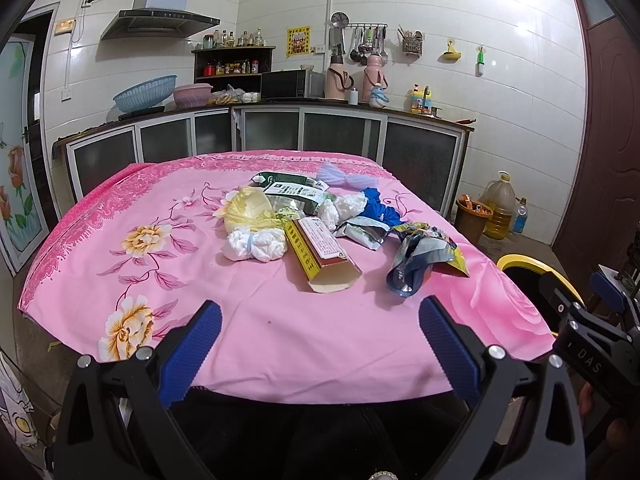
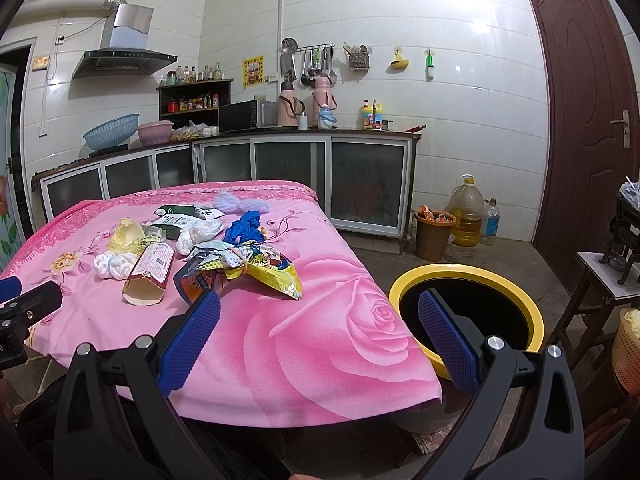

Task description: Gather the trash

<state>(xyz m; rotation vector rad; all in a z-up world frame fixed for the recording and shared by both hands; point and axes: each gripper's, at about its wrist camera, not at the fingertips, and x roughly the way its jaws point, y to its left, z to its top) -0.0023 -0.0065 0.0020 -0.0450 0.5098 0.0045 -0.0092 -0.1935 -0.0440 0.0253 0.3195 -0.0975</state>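
Pink cloth surface (image 1: 260,320) with my trash pile (image 1: 320,224), open carton (image 1: 326,260), both my tools wide open and empty, left tool (image 1: 320,344), right tool (image 2: 320,336) near yellow-rimmed bin (image 2: 472,280)

White tiled walls (image 2: 440,80), brown door (image 2: 584,112), counter cabinets (image 1: 340,132), range hood (image 1: 160,20).

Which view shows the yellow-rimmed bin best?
The right wrist view: the yellow-rimmed bin shows its whole opening beside the table's right edge. The left wrist view catches only an arc of its rim behind the right tool.
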